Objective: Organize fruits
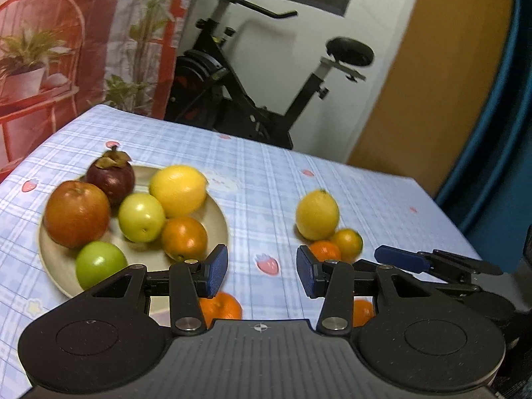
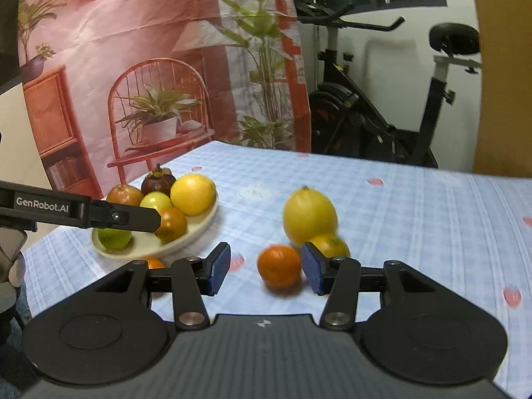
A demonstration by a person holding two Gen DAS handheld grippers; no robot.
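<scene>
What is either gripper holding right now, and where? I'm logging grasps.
Nothing. The left gripper and right gripper both stand open with only tablecloth between their pads.

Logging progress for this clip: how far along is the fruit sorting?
Done: six fruits sit on the plate. In hand: nothing; left claw and right claw are open and empty. Left: a lemon and small oranges on the tablecloth.

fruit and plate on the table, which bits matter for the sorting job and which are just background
Job:
plate of fruit
loose lemon
loose oranges
left gripper, open
right gripper, open

Just around:
exercise bike
printed backdrop
checked tablecloth
</scene>
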